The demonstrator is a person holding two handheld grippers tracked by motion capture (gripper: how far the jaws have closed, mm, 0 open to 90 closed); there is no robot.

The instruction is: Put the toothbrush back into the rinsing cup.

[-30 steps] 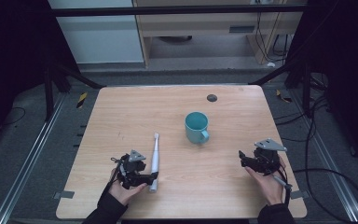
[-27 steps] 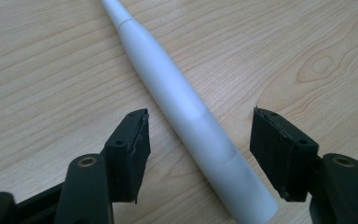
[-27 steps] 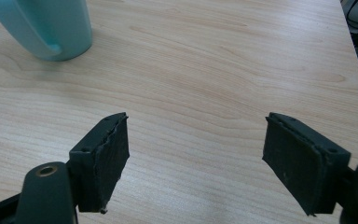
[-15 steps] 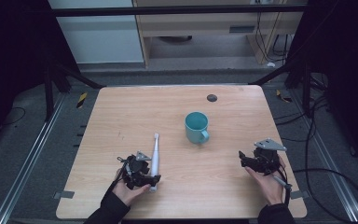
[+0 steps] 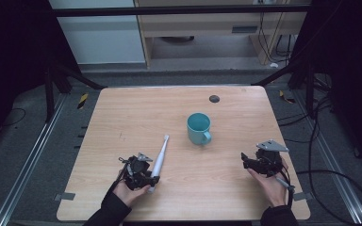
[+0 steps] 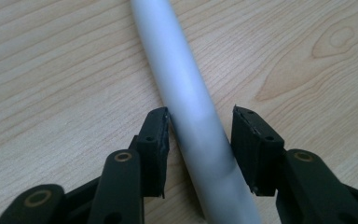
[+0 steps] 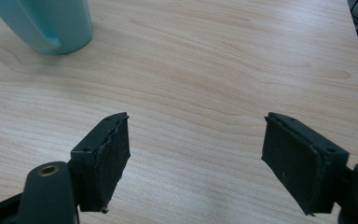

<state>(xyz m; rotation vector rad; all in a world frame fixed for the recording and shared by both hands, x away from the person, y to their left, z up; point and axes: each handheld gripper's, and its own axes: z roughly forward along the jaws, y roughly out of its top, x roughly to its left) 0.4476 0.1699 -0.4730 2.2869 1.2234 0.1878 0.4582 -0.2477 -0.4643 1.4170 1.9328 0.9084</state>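
A white electric toothbrush [image 5: 159,160] lies flat on the wooden table [image 5: 122,117], its head pointing away from me. My left gripper [image 5: 147,177] sits low at its handle end. In the left gripper view the handle [image 6: 186,93] runs between the two jaws of that gripper [image 6: 200,116]; the left jaw touches it and a thin gap shows at the right jaw. A teal mug [image 5: 198,128] stands upright mid-table, handle toward the front right. My right gripper [image 5: 248,163] rests near the front right, jaws wide open over bare wood [image 7: 196,121], with the mug [image 7: 46,23] ahead to its left.
A small dark round disc [image 5: 214,99] lies near the table's far edge. Metal frame rails and cables run along both sides of the table. Bare wood stretches between the mug and the two grippers.
My left gripper has slid right and forward until its jaws straddle the toothbrush handle. The right gripper has stayed where it was.
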